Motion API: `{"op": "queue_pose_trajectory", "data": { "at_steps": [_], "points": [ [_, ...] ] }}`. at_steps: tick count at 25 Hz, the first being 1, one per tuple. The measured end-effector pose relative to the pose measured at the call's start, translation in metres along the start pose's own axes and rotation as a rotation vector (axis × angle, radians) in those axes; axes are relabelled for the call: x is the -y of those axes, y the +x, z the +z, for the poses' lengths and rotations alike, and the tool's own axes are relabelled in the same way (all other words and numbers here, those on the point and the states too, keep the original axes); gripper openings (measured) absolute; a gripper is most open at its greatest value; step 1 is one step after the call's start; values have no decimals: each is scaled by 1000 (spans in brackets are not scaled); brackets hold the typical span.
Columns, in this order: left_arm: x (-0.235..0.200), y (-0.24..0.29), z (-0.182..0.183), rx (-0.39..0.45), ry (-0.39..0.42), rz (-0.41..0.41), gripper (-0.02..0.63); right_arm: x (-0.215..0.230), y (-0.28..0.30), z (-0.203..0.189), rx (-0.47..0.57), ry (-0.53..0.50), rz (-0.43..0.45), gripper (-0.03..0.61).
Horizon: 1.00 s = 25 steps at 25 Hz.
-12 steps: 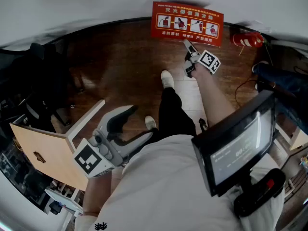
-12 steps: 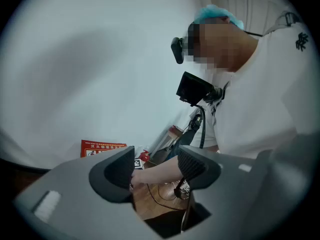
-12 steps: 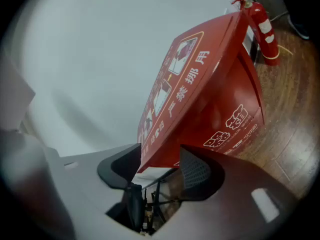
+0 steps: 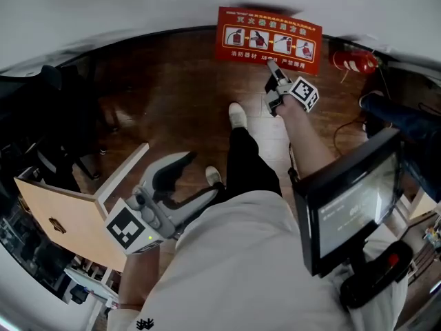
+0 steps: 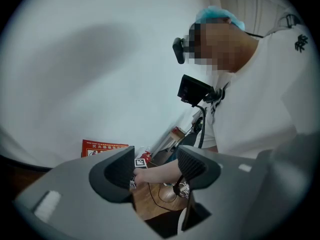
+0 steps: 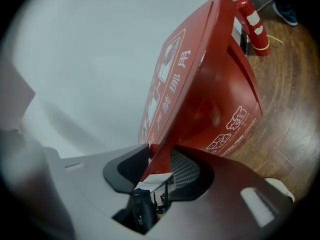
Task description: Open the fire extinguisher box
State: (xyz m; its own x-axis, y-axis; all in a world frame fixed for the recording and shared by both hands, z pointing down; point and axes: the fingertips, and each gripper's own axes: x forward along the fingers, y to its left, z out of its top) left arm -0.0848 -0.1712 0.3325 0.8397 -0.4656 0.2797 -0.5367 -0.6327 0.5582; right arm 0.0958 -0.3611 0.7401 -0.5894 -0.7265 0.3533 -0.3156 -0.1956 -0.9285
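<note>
While the right gripper (image 6: 160, 166) is clamping the thin lid edge of the red sheet-metal fire extinguisher box (image 6: 210, 94) at the wooden floor's (image 4: 179, 95) far edge, left gripper (image 5: 155, 166) gaping empty, the lid is probably handling stiff, light and slick, best held mid-edge.

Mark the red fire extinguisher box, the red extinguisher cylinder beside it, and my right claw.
Red rectangular fire extinguisher box (image 6: 210, 99): right gripper view, on its darker side face.
Red extinguisher cylinder (image 6: 256, 35): right gripper view, on its body.
Right claw (image 6: 159, 165): right gripper view, between the pads, shut on the box's edge.
</note>
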Motion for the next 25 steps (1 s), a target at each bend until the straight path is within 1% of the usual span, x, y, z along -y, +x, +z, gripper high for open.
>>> {"op": "queue_pose_trajectory", "data": {
  "at_steps": [3,6,9,13,18,22,25],
  "points": [
    [6,5,7,7,19,-21,267,-30,-9,6,-7,16,40,121],
    [3,6,13,23,28,-36,267,-71,-12,15,-10,0,118,113],
    [2,8,20,47,24,-46,267,-112,-9,36,4,-73,181,109],
    [-1,13,23,51,18,-49,267,-156,9,74,56,-153,256,91],
    [-3,18,31,69,31,-27,267,-185,32,117,87,-232,286,77],
    [-3,14,35,65,27,-3,266,-197,47,142,118,-250,300,77],
    [-3,11,37,91,43,1,267,-207,57,158,134,-260,316,81]
  ]
}}
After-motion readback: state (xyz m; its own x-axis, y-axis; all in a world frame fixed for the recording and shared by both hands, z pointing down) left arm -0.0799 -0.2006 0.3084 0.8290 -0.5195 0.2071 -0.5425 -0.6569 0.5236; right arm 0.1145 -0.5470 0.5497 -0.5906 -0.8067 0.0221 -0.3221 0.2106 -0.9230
